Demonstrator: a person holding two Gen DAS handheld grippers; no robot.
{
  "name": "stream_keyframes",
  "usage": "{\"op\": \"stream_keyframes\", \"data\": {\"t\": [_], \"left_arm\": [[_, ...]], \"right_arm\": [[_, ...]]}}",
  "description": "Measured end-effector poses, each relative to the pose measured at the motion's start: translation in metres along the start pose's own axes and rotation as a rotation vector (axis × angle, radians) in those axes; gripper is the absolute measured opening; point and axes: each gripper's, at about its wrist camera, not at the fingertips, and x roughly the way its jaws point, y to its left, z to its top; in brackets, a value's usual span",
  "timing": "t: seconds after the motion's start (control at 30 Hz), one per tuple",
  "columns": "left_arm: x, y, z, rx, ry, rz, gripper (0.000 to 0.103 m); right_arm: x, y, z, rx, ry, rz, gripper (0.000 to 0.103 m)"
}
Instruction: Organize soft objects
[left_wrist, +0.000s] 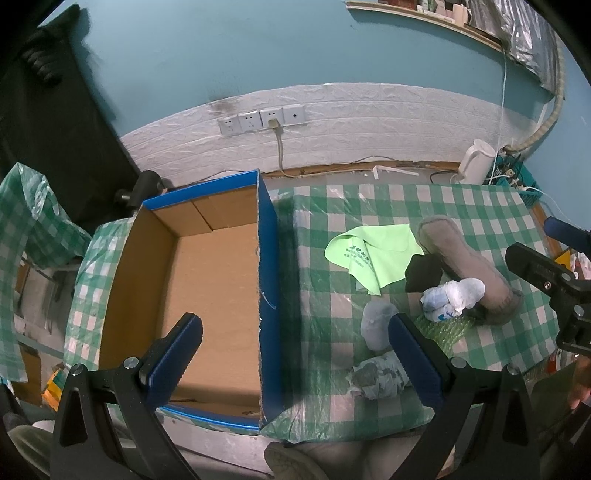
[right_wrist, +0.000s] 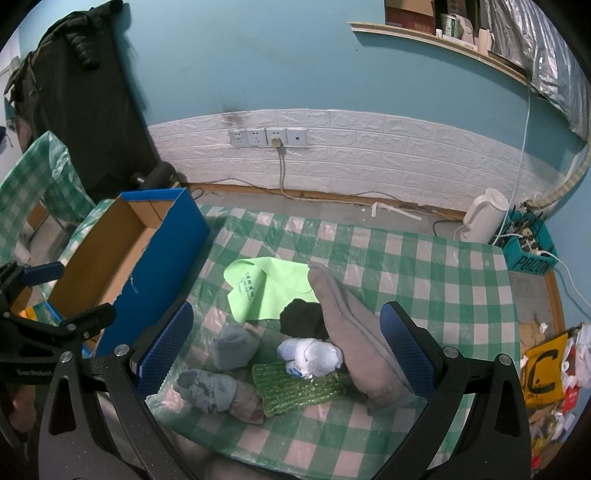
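Right tongs (right_wrist: 286, 352) agape above white sock bundle (right_wrist: 310, 354); nothing held.

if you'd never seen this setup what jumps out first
The big blue box with its bare cardboard inside, sitting at the left end of the green checked tablecloth. Next, the heap of soft things to its right: a lime green cloth, a long grey sock and a white bundle. Both tools, left and right, hang open above, holding nothing.

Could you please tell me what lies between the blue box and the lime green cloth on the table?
Only bare checked tablecloth lies between the blue box and the lime green cloth, clearest in the right wrist view.
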Motion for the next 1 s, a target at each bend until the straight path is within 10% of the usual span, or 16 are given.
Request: {"op": "stream_keyframes", "data": {"t": [1.0], "left_arm": [[0.0038,-0.0031,0.0010,0.015,0.011,-0.001,0.102]], "right_arm": [[-0.0007,-0.0005,0.0003,-0.001,-0.001,-0.001,0.101]]}}
